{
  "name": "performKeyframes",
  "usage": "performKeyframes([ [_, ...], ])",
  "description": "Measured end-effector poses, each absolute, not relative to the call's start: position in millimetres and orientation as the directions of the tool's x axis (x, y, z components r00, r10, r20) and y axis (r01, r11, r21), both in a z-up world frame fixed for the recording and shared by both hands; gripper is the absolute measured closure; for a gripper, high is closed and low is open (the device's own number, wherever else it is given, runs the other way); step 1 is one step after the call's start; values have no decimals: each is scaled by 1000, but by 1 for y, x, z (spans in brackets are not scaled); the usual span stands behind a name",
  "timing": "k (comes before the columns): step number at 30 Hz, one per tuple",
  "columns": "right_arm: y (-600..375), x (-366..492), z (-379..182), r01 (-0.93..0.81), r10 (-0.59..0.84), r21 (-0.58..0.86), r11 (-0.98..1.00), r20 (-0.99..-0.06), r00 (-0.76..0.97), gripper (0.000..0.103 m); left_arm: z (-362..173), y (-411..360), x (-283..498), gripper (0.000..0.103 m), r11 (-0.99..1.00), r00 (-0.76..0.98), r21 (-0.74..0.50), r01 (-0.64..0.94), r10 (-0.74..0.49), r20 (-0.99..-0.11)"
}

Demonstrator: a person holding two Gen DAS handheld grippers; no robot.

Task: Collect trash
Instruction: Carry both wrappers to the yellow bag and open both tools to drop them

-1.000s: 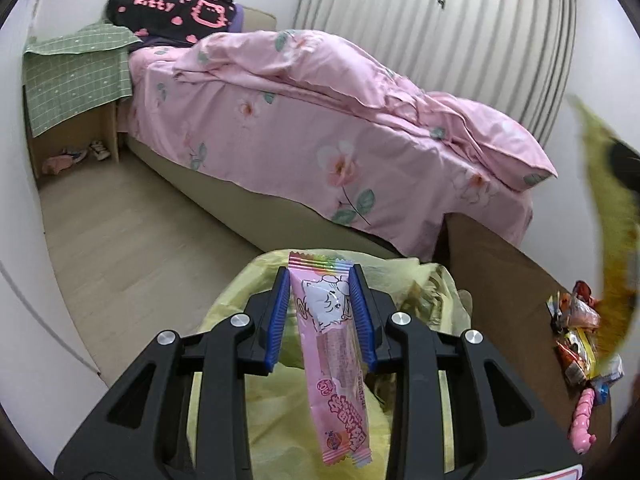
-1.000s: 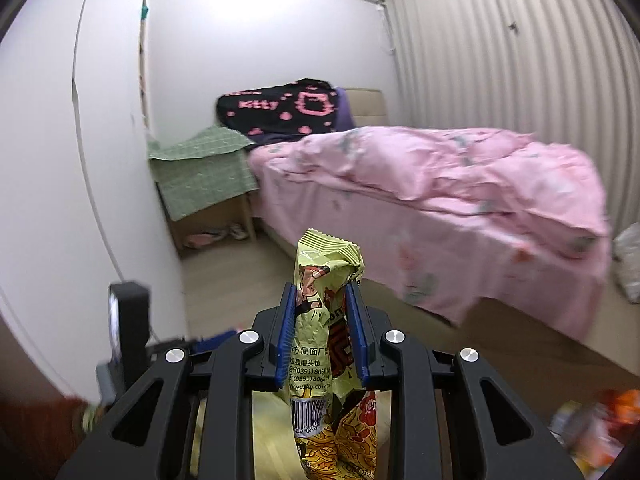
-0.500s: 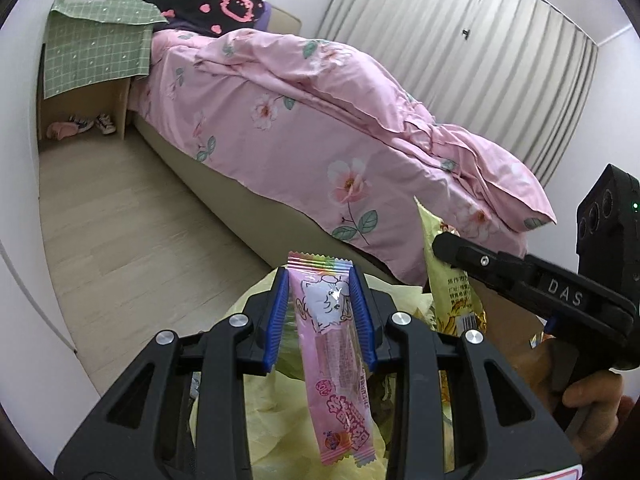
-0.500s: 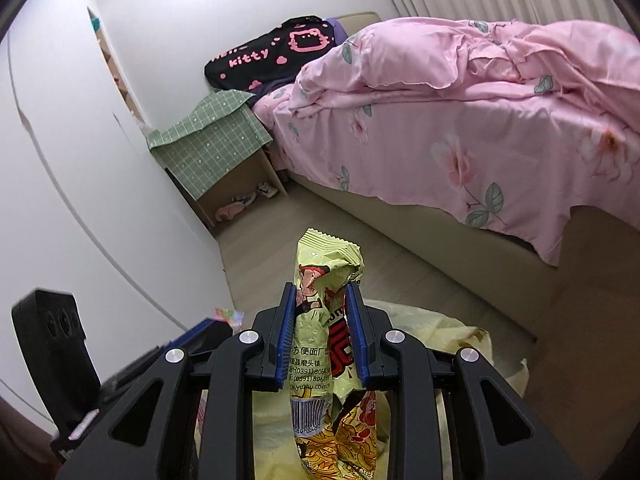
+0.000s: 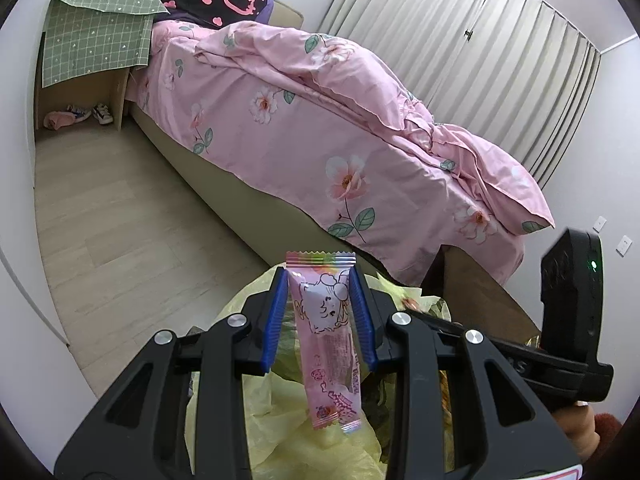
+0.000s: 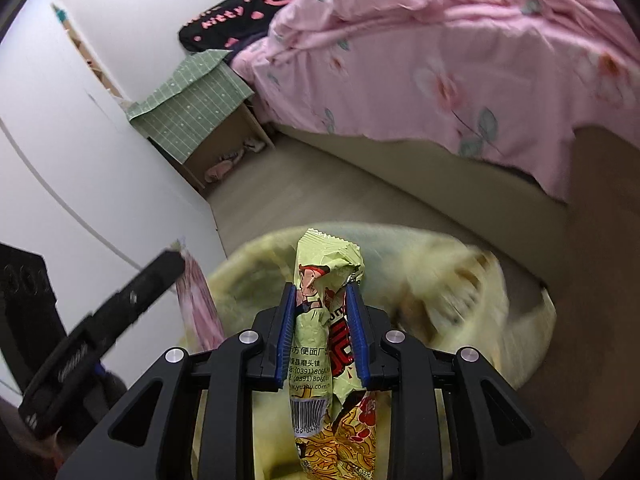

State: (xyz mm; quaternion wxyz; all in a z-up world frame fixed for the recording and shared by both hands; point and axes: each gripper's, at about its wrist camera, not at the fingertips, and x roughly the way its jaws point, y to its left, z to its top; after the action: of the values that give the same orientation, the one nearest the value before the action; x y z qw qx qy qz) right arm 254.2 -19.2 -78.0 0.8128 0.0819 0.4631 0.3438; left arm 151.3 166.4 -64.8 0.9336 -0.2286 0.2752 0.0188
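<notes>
Beside the pink floral-quilted bed (image 5: 320, 128), the left gripper (image 5: 320, 320) hangs over the yellow plastic trash bag (image 5: 280, 420), jaws clamping a pink cartoon-cat candy wrapper (image 5: 326, 344); above that bag (image 6: 400, 248) the right gripper (image 6: 321, 328) pinches a crumpled yellow-green noodle packet (image 6: 320, 340).

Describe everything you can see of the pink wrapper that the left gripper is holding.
The pink wrapper is a long, narrow, glossy packet with a cartoon animal drawing and a rainbow-striped crimped top edge. The left gripper clamps it between its blue pads near the top. It hangs down, tilted slightly, over the open yellow bag; its lower end is loose.
</notes>
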Motion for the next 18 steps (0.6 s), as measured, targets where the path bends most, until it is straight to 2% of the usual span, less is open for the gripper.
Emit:
performKeyframes([
  [3,-32,249,-80,-471,631,457,755,-701,332,78,-64,166,152,74,897,845,-411,-162,-89,-527],
  [9,-37,244,-69,-487,679,490,723,-634,370,77,-68,168,159,73,888,819,-431,-162,-123,-561],
  [11,-37,242,-68,-486,675,486,726,-636,373,74,-70,170,160,67,877,807,-453,-158,-150,-571],
  [12,-36,241,-67,-485,677,489,725,-636,371,66,-70,171,160,61,868,802,-472,-154,-169,-573],
  [13,-38,239,-68,-479,678,495,725,-638,366,63,-68,172,159,57,861,801,-485,-154,-179,-571],
  [18,-56,231,-56,-460,663,486,743,-626,410,63,-48,166,153,53,884,822,-444,-146,-141,-551],
])
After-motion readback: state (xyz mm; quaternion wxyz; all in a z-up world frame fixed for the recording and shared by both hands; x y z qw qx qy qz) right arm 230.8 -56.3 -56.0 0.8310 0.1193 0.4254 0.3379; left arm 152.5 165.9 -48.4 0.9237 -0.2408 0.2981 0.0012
